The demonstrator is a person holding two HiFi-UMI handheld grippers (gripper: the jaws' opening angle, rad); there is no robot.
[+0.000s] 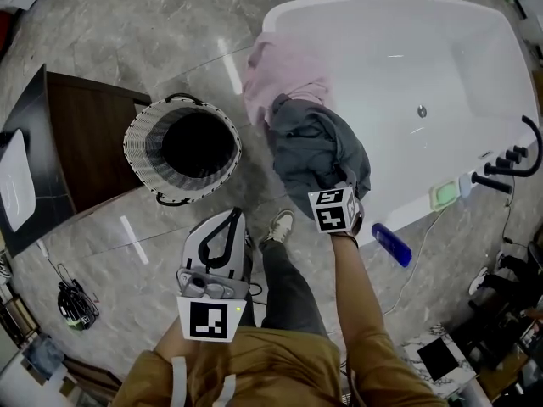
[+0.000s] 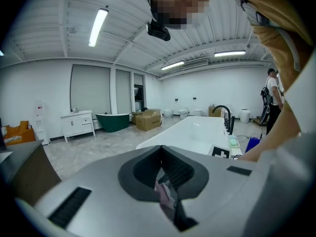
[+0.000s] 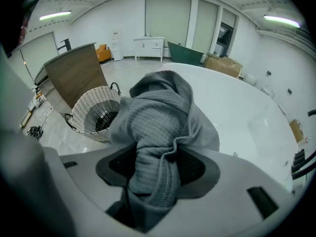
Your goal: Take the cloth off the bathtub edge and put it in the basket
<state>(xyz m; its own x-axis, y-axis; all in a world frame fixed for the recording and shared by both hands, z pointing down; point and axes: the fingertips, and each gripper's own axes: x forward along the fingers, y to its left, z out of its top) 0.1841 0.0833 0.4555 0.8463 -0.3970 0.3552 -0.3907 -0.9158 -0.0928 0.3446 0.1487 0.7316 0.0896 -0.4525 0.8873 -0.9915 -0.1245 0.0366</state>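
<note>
So the tub (image 1: 441,66) is taking up the whole upper right of the head view, white and bare inside apart from the drain, with two cloths draped over its near end. The wooden cabinet (image 1: 85,147) is sitting off to the left, and the basket (image 1: 136,142) is standing on the floor between the cabinet and the tub's end, near the cloths but not touching them. Its inside is showing just weave going down to a dark bottom. The grey cloth (image 1: 314,147) is lying bunched on the tub edge, hanging partly down the outside, and the pink cloth (image 1: 284,70) is lying right behind it, the two touching. The right gripper (image 3: 157,162) is pointing steeply down into the near end of the grey cloth. Its fingers (image 3: 196,170) are standing partway apart and pinching a thick fold of that cloth between them, the rest of it heaping up just past the tips. The left gripper (image 2: 161,152) is hanging lower in the head view, well apart from both cloths, its tips meeting and gripping nothing. A black faucet (image 1: 509,164) is sitting on the tub's far rim, a green block (image 1: 443,195) on the rim near it, and a blue bottle (image 1: 392,245) is lying just beside the right arm.
</note>
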